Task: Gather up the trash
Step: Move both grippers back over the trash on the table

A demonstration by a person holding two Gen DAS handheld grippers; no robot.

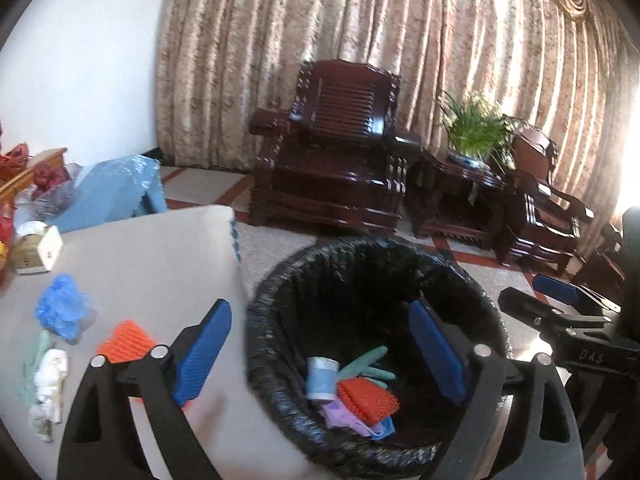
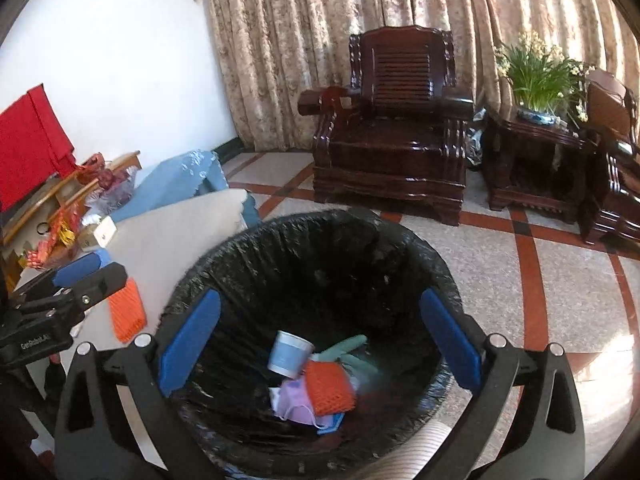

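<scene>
A curtained sitting room with dark wooden armchairs (image 2: 394, 128). Beside the table (image 1: 152, 264), the black-lined bin (image 2: 312, 264) holds a paper cup (image 2: 289, 352), orange netting (image 2: 329, 390) and what looks like a mask. More netting (image 1: 127, 341) and a blue glove (image 1: 61, 306) lie on the table. Left gripper (image 1: 320, 354) and right gripper (image 2: 318, 346): jaws wide apart, empty.

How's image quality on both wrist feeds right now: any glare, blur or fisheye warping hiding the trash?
Left wrist view: window glare washes out the upper right curtain; slight motion blur; bin contents dim, though the orange mesh reads clearly. Right wrist view: sharper; sunlight bleaches the floor at lower right; the cup is legible. Both views: fisheye bends the edges, with black vignette corners.
</scene>
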